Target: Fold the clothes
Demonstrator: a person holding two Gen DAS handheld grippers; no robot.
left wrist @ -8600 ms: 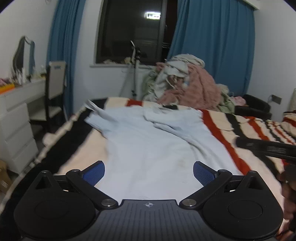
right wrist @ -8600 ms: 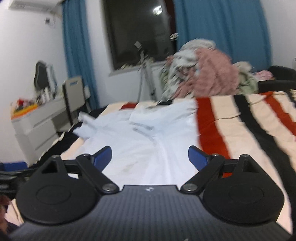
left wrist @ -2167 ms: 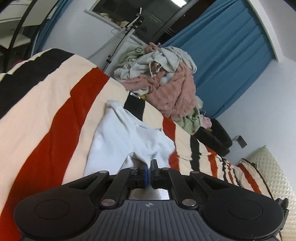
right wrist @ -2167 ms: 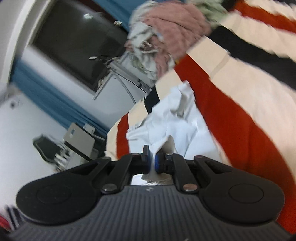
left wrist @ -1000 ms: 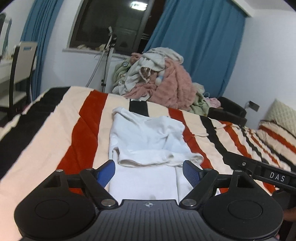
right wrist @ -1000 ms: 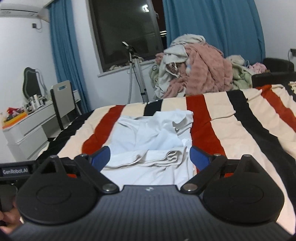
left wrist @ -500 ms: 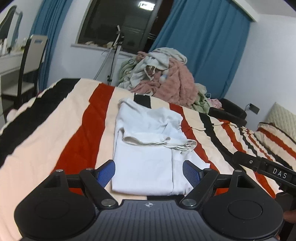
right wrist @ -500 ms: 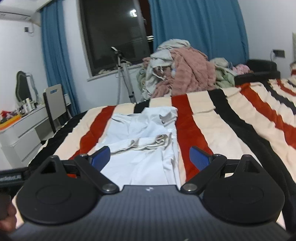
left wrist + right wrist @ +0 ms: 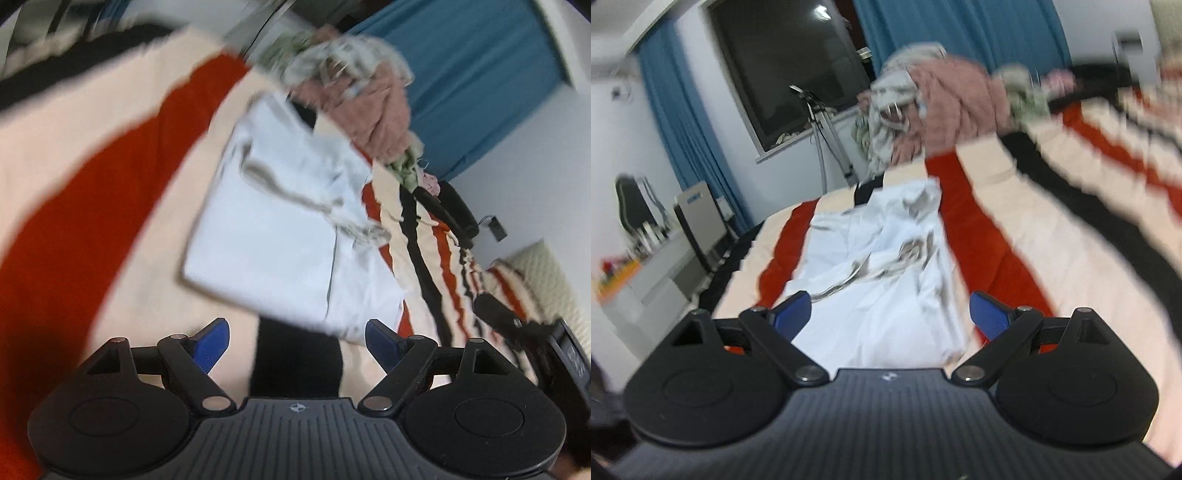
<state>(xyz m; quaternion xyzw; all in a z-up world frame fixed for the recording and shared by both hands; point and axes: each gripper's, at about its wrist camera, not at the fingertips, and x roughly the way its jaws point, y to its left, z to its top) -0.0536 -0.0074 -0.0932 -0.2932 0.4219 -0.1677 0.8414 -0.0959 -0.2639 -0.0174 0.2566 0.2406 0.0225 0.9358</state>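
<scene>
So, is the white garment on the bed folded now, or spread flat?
Partly folded. The white garment lies as a narrow strip on the striped blanket, with layers doubled over its middle in a rumpled ridge.

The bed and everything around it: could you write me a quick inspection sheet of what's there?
Surface: striped blanket in red, cream and black covers the bed.
Job's things: pale blue shirt lies partly folded, sleeves crossed over its middle, rumpled.
Clutter: clothes pile heaped at the far end of the bed.
Grippers: left gripper open, empty, just short of the shirt's near edge; right gripper open, empty, over the shirt's near end.
Cables: nothing seen for certain; frames blurred.
Surroundings: blue curtains, dark window, tripod stand, chair, white dresser.
</scene>
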